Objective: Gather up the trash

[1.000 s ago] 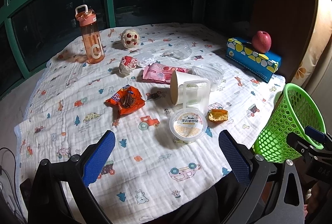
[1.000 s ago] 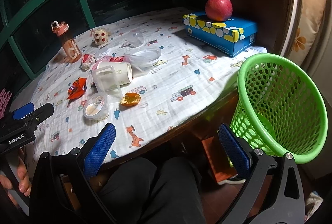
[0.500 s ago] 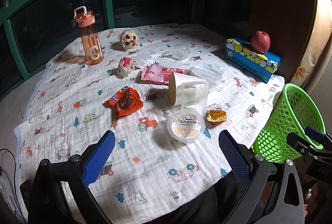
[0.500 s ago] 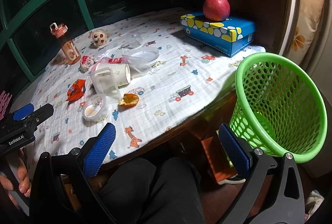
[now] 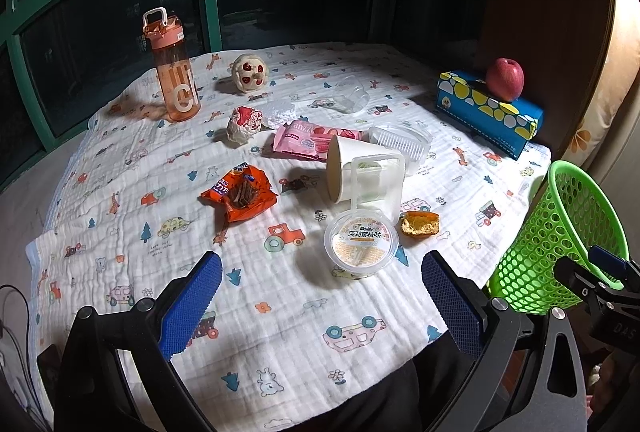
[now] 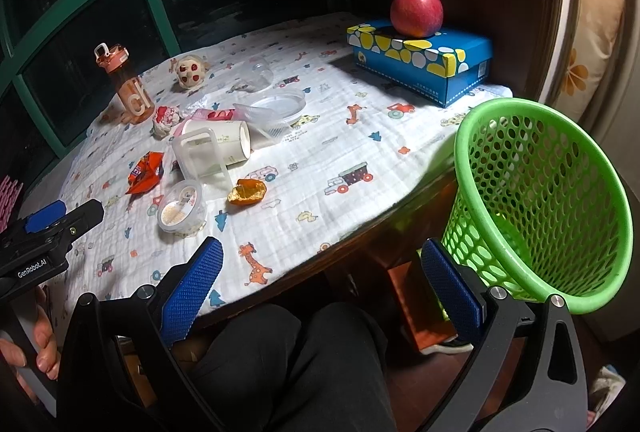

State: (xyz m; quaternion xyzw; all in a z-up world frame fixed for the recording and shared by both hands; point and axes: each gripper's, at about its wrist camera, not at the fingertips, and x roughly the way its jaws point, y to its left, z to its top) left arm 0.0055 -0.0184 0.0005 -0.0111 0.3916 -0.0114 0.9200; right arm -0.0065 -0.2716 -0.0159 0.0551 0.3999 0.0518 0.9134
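Trash lies on the patterned tablecloth (image 5: 120,216): an orange snack wrapper (image 5: 239,195), a round lidded pudding cup (image 5: 362,243), an orange peel piece (image 5: 420,223), a tipped white paper cup (image 5: 360,171) in a clear carrier, a pink wrapper (image 5: 312,140) and clear plastic lids (image 5: 400,141). A green mesh basket (image 6: 544,199) stands beside the table at the right. My left gripper (image 5: 320,306) hovers open over the near table edge, a little short of the pudding cup. My right gripper (image 6: 322,292) is open above a person's lap, next to the basket, holding nothing.
An orange water bottle (image 5: 172,71) stands at the back left, with two small round toys (image 5: 248,73) near it. A red apple (image 6: 416,11) rests on a blue box (image 6: 420,59) at the back right. Dark windows lie behind the table.
Both grippers have drifted slightly; the table objects sit a little lower and nearer in the views. Nothing was grasped or released.
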